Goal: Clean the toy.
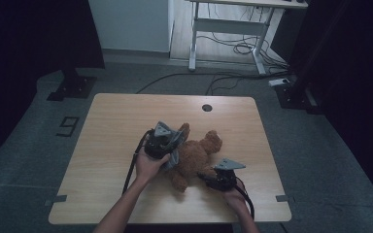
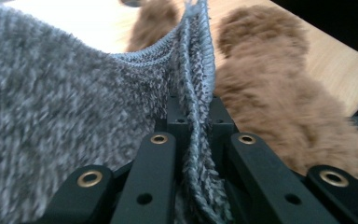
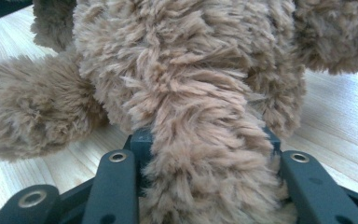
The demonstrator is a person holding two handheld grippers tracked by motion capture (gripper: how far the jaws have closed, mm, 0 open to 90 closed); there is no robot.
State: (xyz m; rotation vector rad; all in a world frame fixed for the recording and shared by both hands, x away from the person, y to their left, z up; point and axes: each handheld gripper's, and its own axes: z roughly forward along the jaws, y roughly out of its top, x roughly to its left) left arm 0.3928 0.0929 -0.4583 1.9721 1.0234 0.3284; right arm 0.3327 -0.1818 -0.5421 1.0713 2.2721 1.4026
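The wooden table (image 1: pixel 107 141) fills the middle of the high view, bare apart from the work at its lower centre, and gives the toy a flat bed to lie on while it is handled.

On it lies a brown teddy bear (image 1: pixel 196 158), flat on the boards just right of the frame's centre, with its head toward the upper right and a leg toward the bottom edge. Lying flat this way, it leaves its limbs free to be grasped from either side.

A grey knitted cloth (image 1: pixel 175 145) (perhaps a small garment for the bear, though its shape is hard to read) hangs at the bear's left side, touching the fur. In the left gripper view it spreads across the left half of the frame, its hemmed edge (image 2: pixel 200 70) running up the middle, with the bear (image 2: pixel 279 93) just behind on the right.

The left gripper (image 1: pixel 162 143) has its jaws pressed together on that hem, so the cloth stays stretched and lifted rather than slumping onto the table.

The right gripper (image 1: pixel 213 180), at the lower right of the bear, is clamped around one thick furry limb (image 3: pixel 200 154); its jaws stand part way apart because the plush fills them. My guess is that this grip anchors the toy while the cloth is drawn over it.
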